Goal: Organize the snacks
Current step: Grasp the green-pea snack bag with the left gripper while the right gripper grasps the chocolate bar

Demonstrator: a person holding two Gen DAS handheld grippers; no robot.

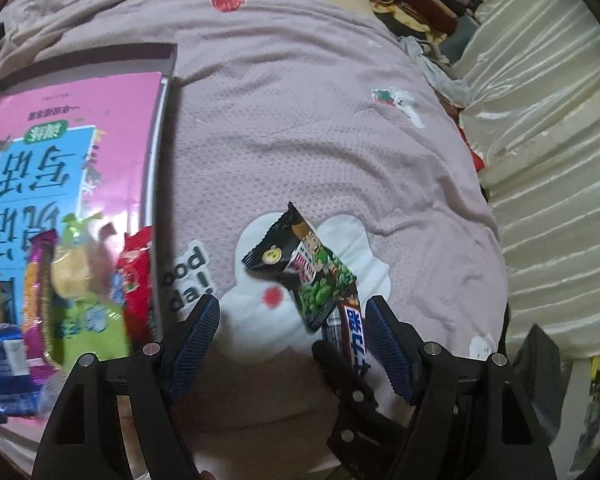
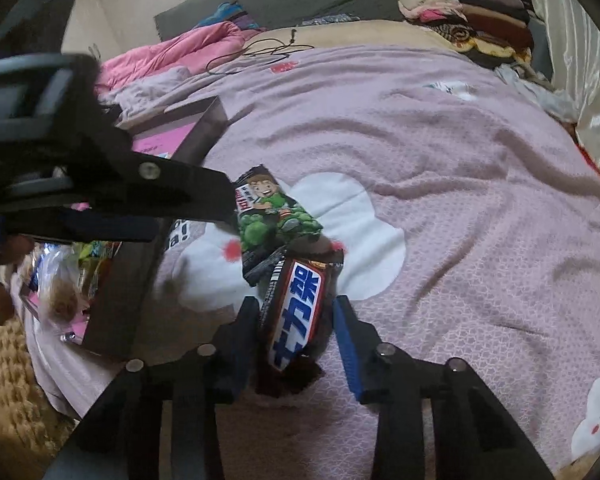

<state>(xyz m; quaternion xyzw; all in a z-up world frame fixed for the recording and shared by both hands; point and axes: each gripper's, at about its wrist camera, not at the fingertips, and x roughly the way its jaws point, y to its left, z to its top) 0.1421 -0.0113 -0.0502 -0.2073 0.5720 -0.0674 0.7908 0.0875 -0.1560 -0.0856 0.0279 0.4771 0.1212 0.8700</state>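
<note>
Pink bedspread [image 2: 440, 168] carries 2 loose snacks beside the box [image 2: 116, 300]: the right gripper [image 2: 296, 332] brackets the chocolate bar [image 2: 296, 312], grip uncertain, while the left gripper [image 1: 292, 332] hangs wide and empty by the pea packet [image 1: 300, 264]; next likely comes lifting the bar into the box.

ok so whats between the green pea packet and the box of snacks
Only bare pink blanket and its printed white patch separate the green pea packet from the box, seen in the left wrist view.
</note>
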